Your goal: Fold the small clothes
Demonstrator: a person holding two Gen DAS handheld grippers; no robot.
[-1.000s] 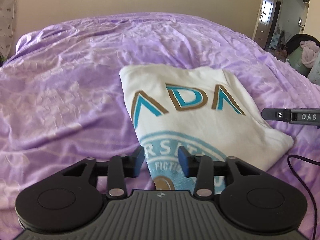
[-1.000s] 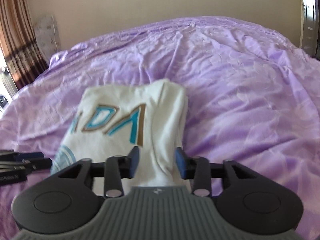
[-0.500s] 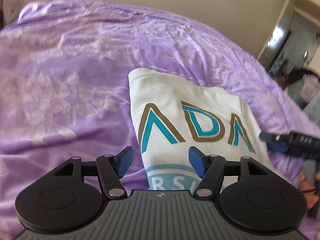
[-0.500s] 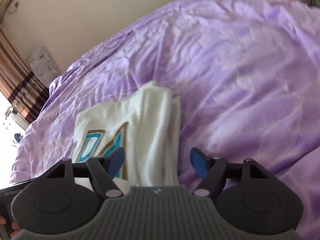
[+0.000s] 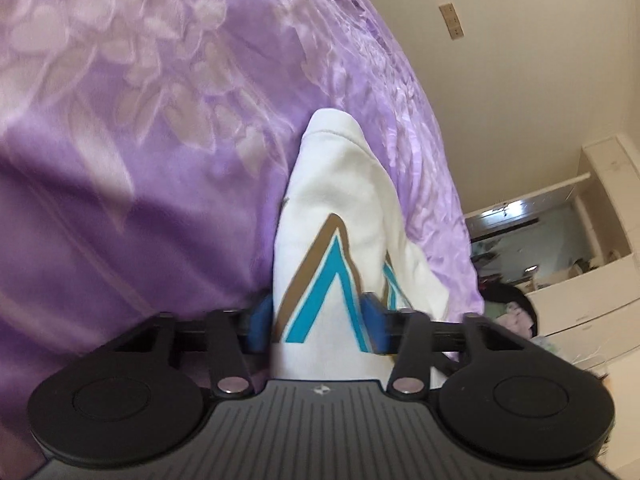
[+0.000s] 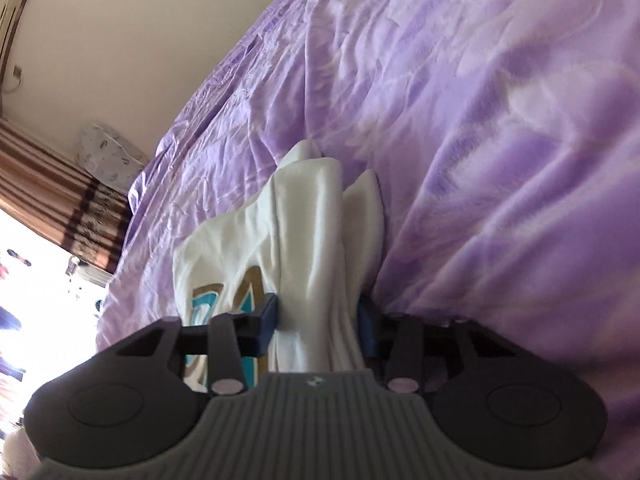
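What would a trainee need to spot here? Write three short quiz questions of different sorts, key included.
1. True or false: the left gripper has its fingers on either side of the white T-shirt.
2. Multiple choice: the T-shirt lies on A) a wooden floor B) a purple bedspread C) a chair.
3. Fill in: the right gripper grips the shirt's ____ edge, printed or plain.

Key: 1 true; 2 B; 3 plain.

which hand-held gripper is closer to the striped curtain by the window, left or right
Right. The right hand-held gripper, on the white shirt, has the striped curtain at its left. The left hand-held gripper faces a wardrobe side; no curtain shows.
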